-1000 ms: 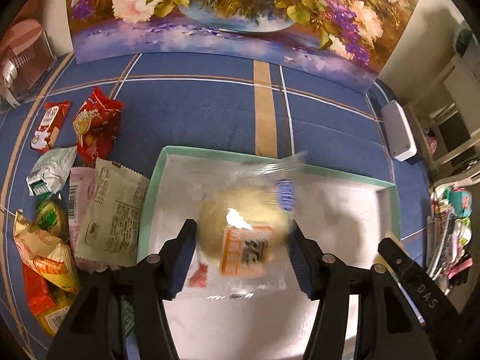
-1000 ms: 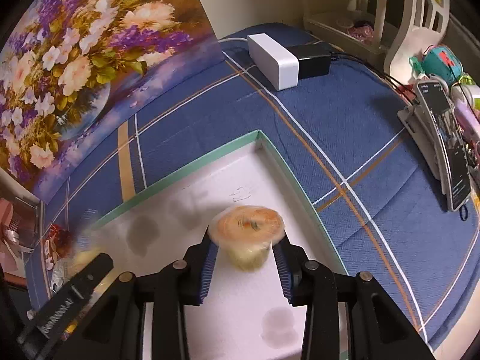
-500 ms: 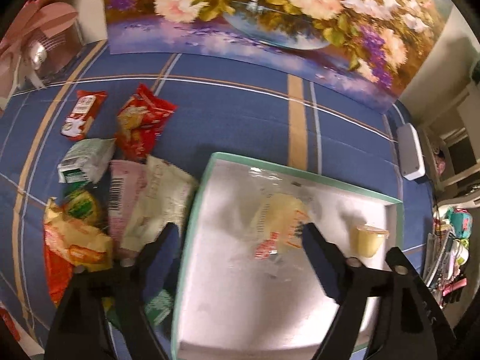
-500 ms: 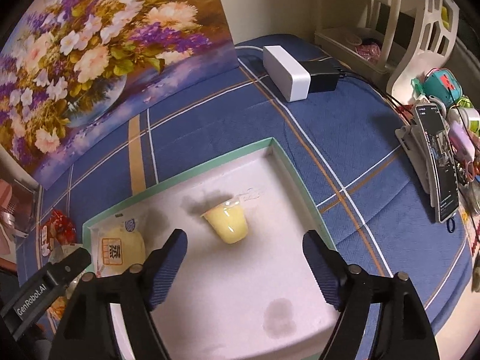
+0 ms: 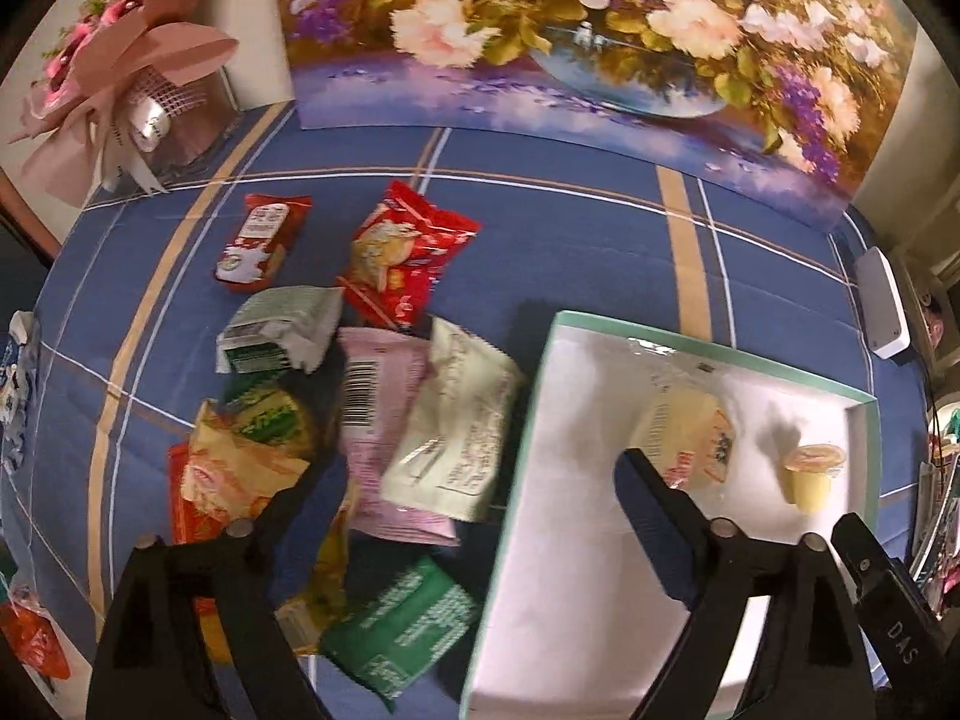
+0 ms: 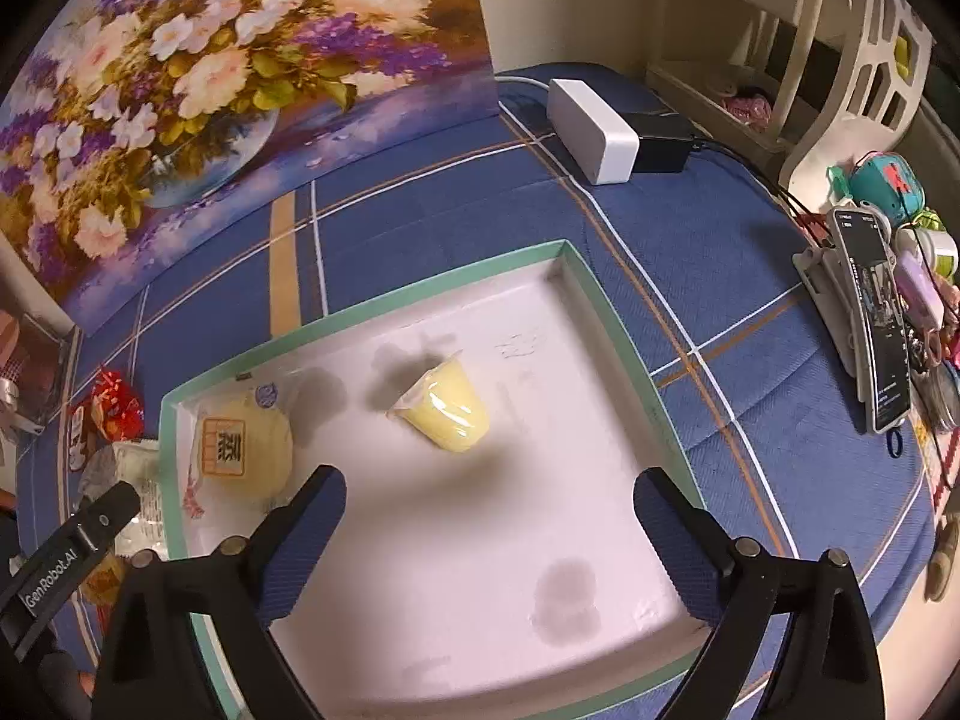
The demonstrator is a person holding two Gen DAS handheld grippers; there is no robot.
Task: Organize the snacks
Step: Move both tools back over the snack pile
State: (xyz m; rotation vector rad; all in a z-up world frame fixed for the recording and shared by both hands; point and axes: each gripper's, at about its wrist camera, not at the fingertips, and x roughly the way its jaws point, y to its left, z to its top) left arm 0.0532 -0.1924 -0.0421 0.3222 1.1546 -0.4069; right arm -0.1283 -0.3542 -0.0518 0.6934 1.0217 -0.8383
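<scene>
A blue plaid-covered table (image 5: 540, 240) carries a green-rimmed white tray (image 5: 708, 349), a heap of snack packets (image 5: 384, 396) just beside its left edge, a white box (image 6: 591, 129) and a flower painting (image 6: 180, 90) at the back.

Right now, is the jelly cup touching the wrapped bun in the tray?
Apart. The right wrist view shows bare tray floor between the jelly cup and the wrapped bun.
</scene>
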